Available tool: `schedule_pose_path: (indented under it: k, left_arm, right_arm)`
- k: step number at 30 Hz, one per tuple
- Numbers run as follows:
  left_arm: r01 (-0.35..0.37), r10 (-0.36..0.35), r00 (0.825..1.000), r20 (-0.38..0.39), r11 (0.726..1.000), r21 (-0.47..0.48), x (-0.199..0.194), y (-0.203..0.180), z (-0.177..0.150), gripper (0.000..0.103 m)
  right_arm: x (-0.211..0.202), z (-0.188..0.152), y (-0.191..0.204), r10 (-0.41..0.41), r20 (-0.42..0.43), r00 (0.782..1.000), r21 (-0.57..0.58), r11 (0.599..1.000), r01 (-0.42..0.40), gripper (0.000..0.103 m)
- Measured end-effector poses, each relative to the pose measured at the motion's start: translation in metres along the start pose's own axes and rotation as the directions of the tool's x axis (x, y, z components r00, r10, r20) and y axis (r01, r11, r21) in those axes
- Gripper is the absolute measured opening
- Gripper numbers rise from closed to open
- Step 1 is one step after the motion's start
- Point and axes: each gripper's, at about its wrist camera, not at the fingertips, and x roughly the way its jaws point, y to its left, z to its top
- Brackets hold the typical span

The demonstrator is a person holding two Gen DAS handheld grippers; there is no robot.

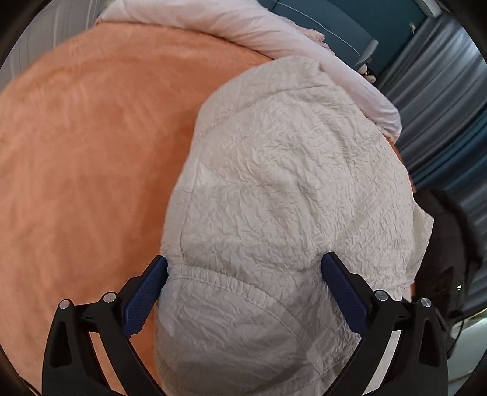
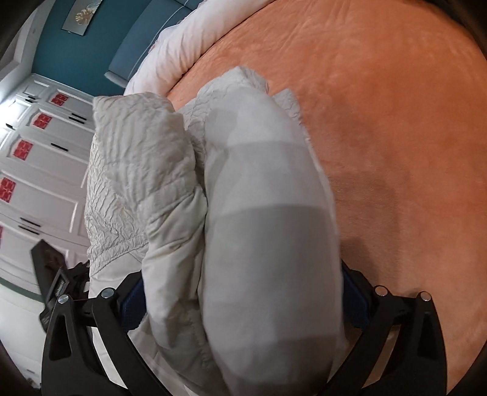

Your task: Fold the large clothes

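On the orange bed cover (image 1: 76, 158), a crinkled white jacket (image 1: 289, 182) is straddled by the wide-open left hand-held gripper (image 1: 245, 274) and right hand-held gripper (image 2: 240, 280), neither gripping it.

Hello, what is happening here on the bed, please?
A person is folding a white crinkled jacket on an orange blanket that covers the bed, using a handheld gripper in each hand. Both the left gripper and the right gripper stand wide open with the jacket's fabric bulging between their fingers; the pads do not visibly press it. A white duvet lies bunched behind.
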Motion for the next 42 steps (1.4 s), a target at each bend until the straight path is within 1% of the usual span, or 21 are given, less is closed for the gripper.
schedule_pose_path:
  k: [2, 4, 6, 9, 15, 19, 21, 23, 25, 28, 29, 31, 32, 33, 34, 35, 36, 38, 39, 41, 42]
  left_arm:
    - [0.029, -0.029, 0.999, -0.015, 1.0, -0.002, 0.003, 0.002, 0.002, 0.098]
    - [0.058, -0.058, 0.998, -0.032, 0.998, 0.004, 0.002, 0.002, 0.005, 0.095]
    - [0.093, -0.092, 0.995, -0.031, 0.995, 0.03, -0.007, -0.003, 0.007, 0.082]
    - [0.101, -0.101, 0.995, -0.005, 0.989, 0.104, -0.028, -0.013, 0.007, 0.066]
    - [0.104, -0.129, 0.985, 0.111, 0.973, 0.206, -0.103, -0.015, 0.019, 0.061]
    - [0.095, -0.161, 0.961, 0.227, 0.957, 0.275, -0.17, -0.001, 0.037, 0.061]
    - [0.079, -0.168, 0.943, 0.286, 0.951, 0.299, -0.198, 0.01, 0.052, 0.061]
    - [0.048, -0.158, 0.93, 0.331, 0.947, 0.316, -0.215, 0.023, 0.071, 0.062]
    - [0.014, -0.134, 0.925, 0.356, 0.947, 0.32, -0.217, 0.039, 0.087, 0.062]
    - [-0.012, -0.091, 0.936, 0.341, 0.957, 0.288, -0.188, 0.078, 0.114, 0.066]
    - [-0.038, -0.05, 0.947, 0.319, 0.963, 0.265, -0.166, 0.1, 0.119, 0.068]
    - [-0.125, 0.061, 0.96, 0.275, 0.967, 0.223, -0.129, 0.134, 0.128, 0.07]
    - [-0.232, 0.177, 0.951, 0.252, 0.95, 0.209, -0.102, 0.15, 0.126, 0.067]
    - [-0.308, 0.251, 0.934, 0.253, 0.926, 0.219, -0.09, 0.156, 0.122, 0.063]
    - [-0.348, 0.286, 0.923, 0.256, 0.906, 0.242, -0.084, 0.16, 0.114, 0.063]
    - [-0.345, 0.271, 0.922, 0.278, 0.9, 0.266, -0.087, 0.161, 0.104, 0.063]
    - [-0.34, 0.255, 0.917, 0.305, 0.902, 0.268, -0.097, 0.162, 0.097, 0.065]
    - [-0.315, 0.228, 0.921, 0.316, 0.913, 0.26, -0.116, 0.163, 0.088, 0.065]
    - [-0.318, 0.233, 0.917, 0.324, 0.917, 0.241, -0.126, 0.161, 0.083, 0.065]
    - [-0.323, 0.237, 0.905, 0.354, 0.923, 0.208, -0.138, 0.153, 0.078, 0.065]
    - [-0.32, 0.237, 0.903, 0.358, 0.927, 0.195, -0.142, 0.145, 0.076, 0.066]
  right_arm:
    - [0.003, 0.001, 0.004, 0.011, -0.012, 1.0, -0.013, 1.0, -0.011, 0.097]
    - [0.003, 0.001, 0.007, 0.041, -0.026, 0.999, -0.013, 0.999, -0.041, 0.083]
    - [-0.007, -0.001, 0.019, 0.051, 0.0, 0.999, -0.046, 0.998, -0.051, 0.056]
    - [-0.025, -0.01, 0.04, 0.048, 0.044, 0.998, -0.088, 0.995, -0.044, 0.037]
    - [-0.049, -0.034, 0.112, 0.076, 0.165, 0.983, -0.204, 0.978, -0.041, 0.033]
    - [-0.064, -0.041, 0.183, 0.155, 0.265, 0.952, -0.311, 0.948, -0.067, 0.033]
    - [-0.06, -0.038, 0.213, 0.193, 0.292, 0.937, -0.352, 0.932, -0.082, 0.034]
    - [-0.045, -0.027, 0.237, 0.219, 0.292, 0.931, -0.371, 0.923, -0.101, 0.036]
    - [-0.019, -0.015, 0.255, 0.225, 0.278, 0.934, -0.374, 0.921, -0.111, 0.038]
    - [0.03, -0.004, 0.265, 0.169, 0.259, 0.951, -0.367, 0.928, -0.065, 0.049]
    - [0.056, 0.003, 0.259, 0.125, 0.226, 0.966, -0.352, 0.935, -0.038, 0.053]
    - [0.101, 0.012, 0.241, 0.039, 0.148, 0.988, -0.286, 0.958, 0.005, 0.054]
    - [0.121, 0.012, 0.226, -0.02, 0.099, 0.995, -0.241, 0.97, 0.043, 0.052]
    - [0.126, 0.008, 0.216, -0.052, 0.093, 0.994, -0.214, 0.974, 0.071, 0.052]
    - [0.123, 0.005, 0.21, -0.05, 0.106, 0.993, -0.21, 0.975, 0.071, 0.052]
    - [0.111, -0.003, 0.207, -0.029, 0.135, 0.99, -0.224, 0.973, 0.059, 0.052]
    - [0.099, -0.008, 0.208, -0.04, 0.164, 0.986, -0.246, 0.966, 0.08, 0.052]
    - [0.076, -0.018, 0.219, -0.088, 0.23, 0.969, -0.304, 0.939, 0.158, 0.049]
    - [0.069, -0.019, 0.23, -0.092, 0.247, 0.965, -0.344, 0.922, 0.176, 0.035]
    - [0.062, -0.022, 0.256, -0.09, 0.255, 0.963, -0.433, 0.88, 0.197, 0.022]
    - [0.064, -0.022, 0.272, -0.087, 0.253, 0.964, -0.471, 0.859, 0.201, 0.019]
